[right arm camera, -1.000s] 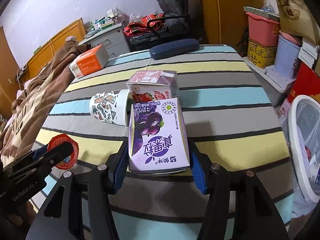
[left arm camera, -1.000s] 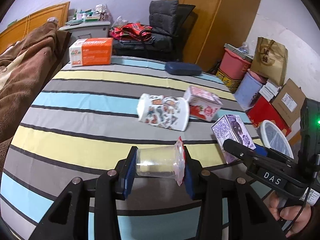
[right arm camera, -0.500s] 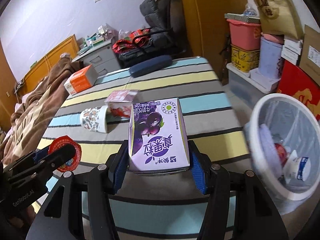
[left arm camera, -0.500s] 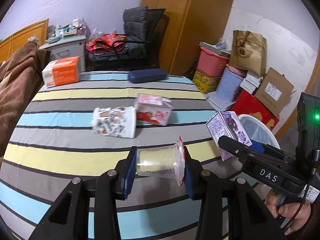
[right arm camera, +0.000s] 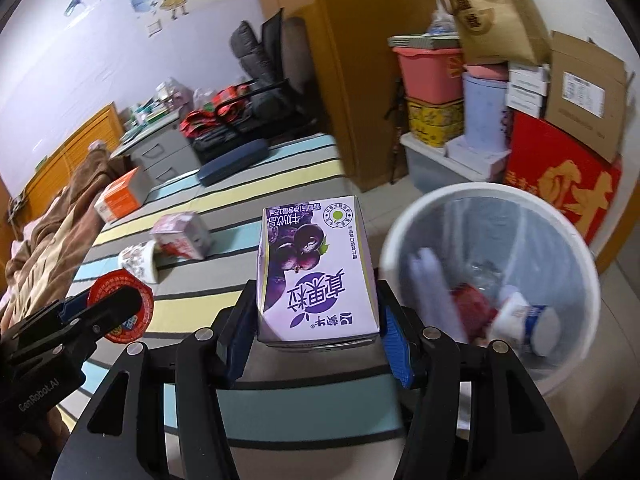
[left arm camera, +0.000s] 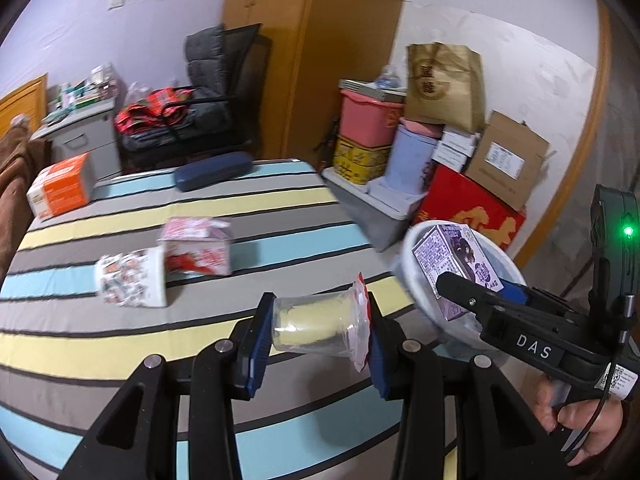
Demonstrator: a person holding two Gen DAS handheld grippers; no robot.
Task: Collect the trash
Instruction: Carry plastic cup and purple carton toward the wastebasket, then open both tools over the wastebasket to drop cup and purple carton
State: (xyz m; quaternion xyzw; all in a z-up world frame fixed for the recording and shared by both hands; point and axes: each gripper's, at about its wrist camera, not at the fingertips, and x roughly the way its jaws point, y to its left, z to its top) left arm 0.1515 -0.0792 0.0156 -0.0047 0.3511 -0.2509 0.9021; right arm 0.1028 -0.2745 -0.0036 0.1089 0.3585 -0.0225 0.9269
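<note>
My left gripper is shut on a clear plastic cup with a red foil lid, held over the striped bed's right edge. My right gripper is shut on a purple milk carton; the carton also shows in the left wrist view, in front of the white trash bin. In the right wrist view the bin stands just right of the carton and holds several pieces of trash. The left gripper and the cup's red lid show at lower left there.
On the striped bed lie a patterned paper cup, a red-and-white carton, an orange box and a dark blue case. Stacked boxes and tubs stand against the wall behind the bin.
Both grippers have swung right and away from the middle of the bed with their loads. The bin has come much closer and now fills the right side of the right wrist view.
</note>
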